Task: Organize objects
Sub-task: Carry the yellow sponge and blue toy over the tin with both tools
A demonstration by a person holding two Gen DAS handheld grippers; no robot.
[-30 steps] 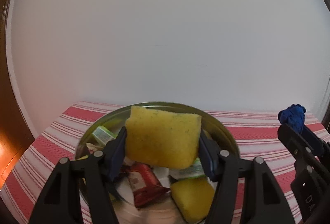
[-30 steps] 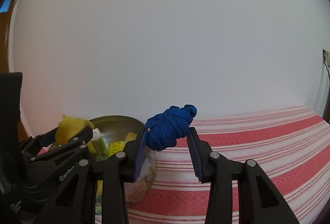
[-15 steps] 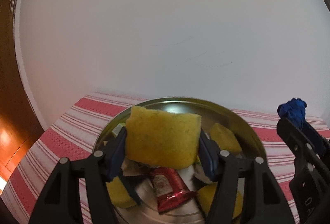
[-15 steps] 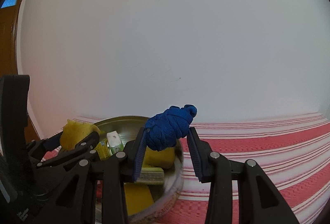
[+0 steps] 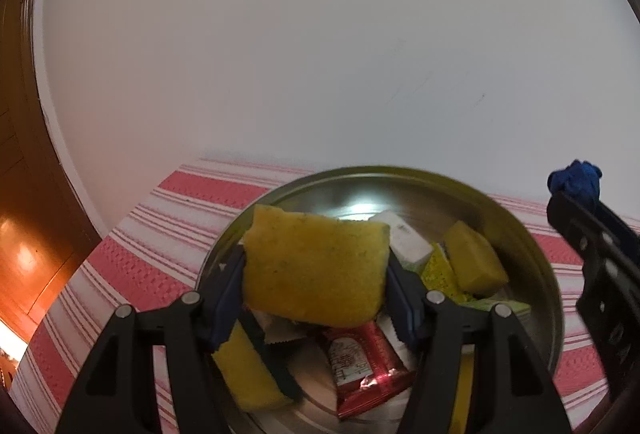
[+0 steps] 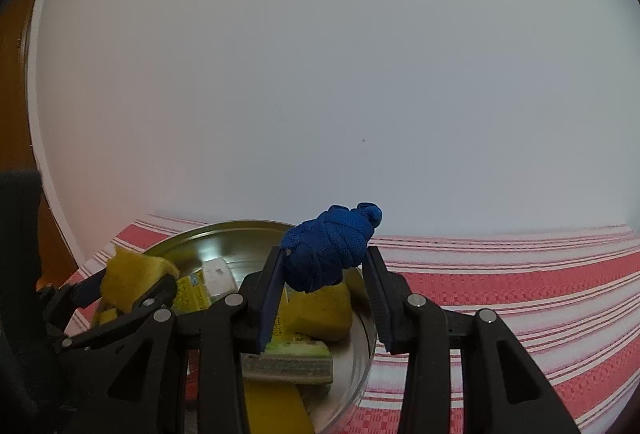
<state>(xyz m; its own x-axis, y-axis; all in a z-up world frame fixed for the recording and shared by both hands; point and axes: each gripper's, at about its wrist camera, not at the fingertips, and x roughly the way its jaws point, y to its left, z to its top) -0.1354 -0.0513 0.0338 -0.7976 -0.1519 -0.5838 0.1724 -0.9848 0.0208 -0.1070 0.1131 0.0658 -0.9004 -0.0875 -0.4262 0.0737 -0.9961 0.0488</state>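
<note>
While the left hand-held gripper [image 5: 314,298] hangs over the round metal tin [image 5: 532,254], its blue pads are clenched on either end of a yellow sponge [image 5: 316,270], which sits above the tin's near half. Below it in the tin lie a red sachet [image 5: 360,362], more yellow sponge pieces [image 5: 474,260] and a small white packet [image 5: 404,240]. Just right of the tin's rim, the right hand-held gripper [image 6: 326,282] grips a knotted blue cord bundle [image 6: 332,246] between its pads, the knot poking up above the fingertips. Under the tin, a red-and-white striped cloth [image 6: 520,282] covers the table, with a pale wall behind.
</note>
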